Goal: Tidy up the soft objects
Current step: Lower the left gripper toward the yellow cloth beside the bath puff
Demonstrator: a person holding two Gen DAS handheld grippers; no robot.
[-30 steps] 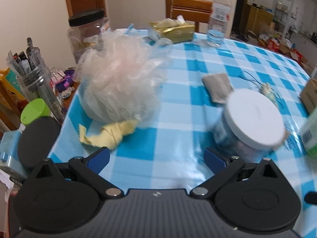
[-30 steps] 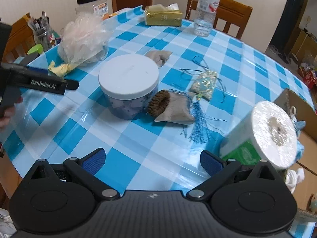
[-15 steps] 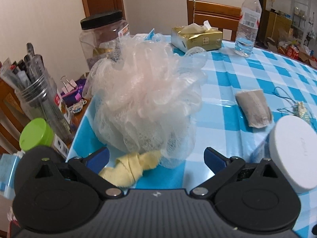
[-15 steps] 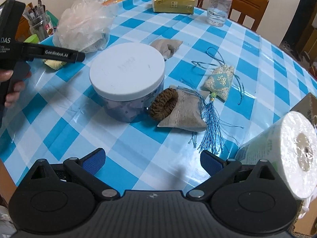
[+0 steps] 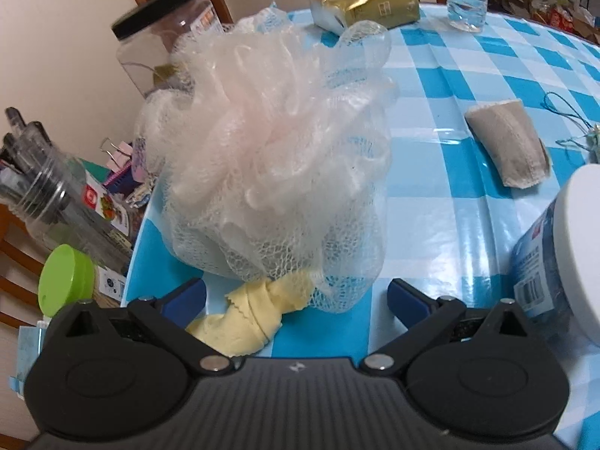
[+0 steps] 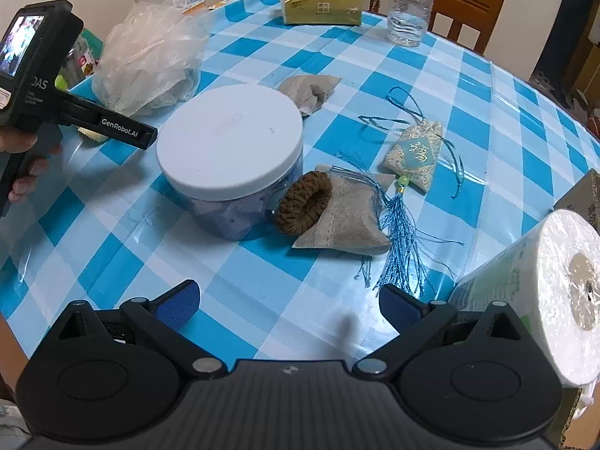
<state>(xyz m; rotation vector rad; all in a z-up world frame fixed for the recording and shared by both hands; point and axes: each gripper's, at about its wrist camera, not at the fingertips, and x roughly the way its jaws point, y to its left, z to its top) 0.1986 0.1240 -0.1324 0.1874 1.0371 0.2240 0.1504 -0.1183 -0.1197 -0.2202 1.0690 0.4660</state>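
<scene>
A pale pink mesh bath pouf (image 5: 270,157) sits on the blue checked tablecloth with its yellow cloth loop (image 5: 247,318) trailing toward me. My left gripper (image 5: 296,298) stands open, its blue pads either side of the loop and the pouf's base, not touching. In the right wrist view the pouf (image 6: 146,56) lies at the far left, beside the left gripper's body (image 6: 112,127). My right gripper (image 6: 288,305) is open over bare cloth. Ahead of it lie a brown scrunchie (image 6: 303,202) on a beige sachet (image 6: 345,217), an embroidered tasselled pouch (image 6: 416,153) and another beige sachet (image 6: 307,90).
A white-lidded jar (image 6: 228,138) stands mid-table. A paper roll (image 6: 555,292) is at the right edge. A gold tissue box (image 6: 320,7), a water bottle (image 6: 410,7) and a black-lidded jar (image 5: 161,48) stand at the back. A pen jar (image 5: 41,187) and a green cap (image 5: 65,281) crowd the left edge.
The left gripper swung left and closed in on the pouf, so the pouf and its yellow loop now lie between the open pads. The right gripper came nearer the scrunchie and sachets.
</scene>
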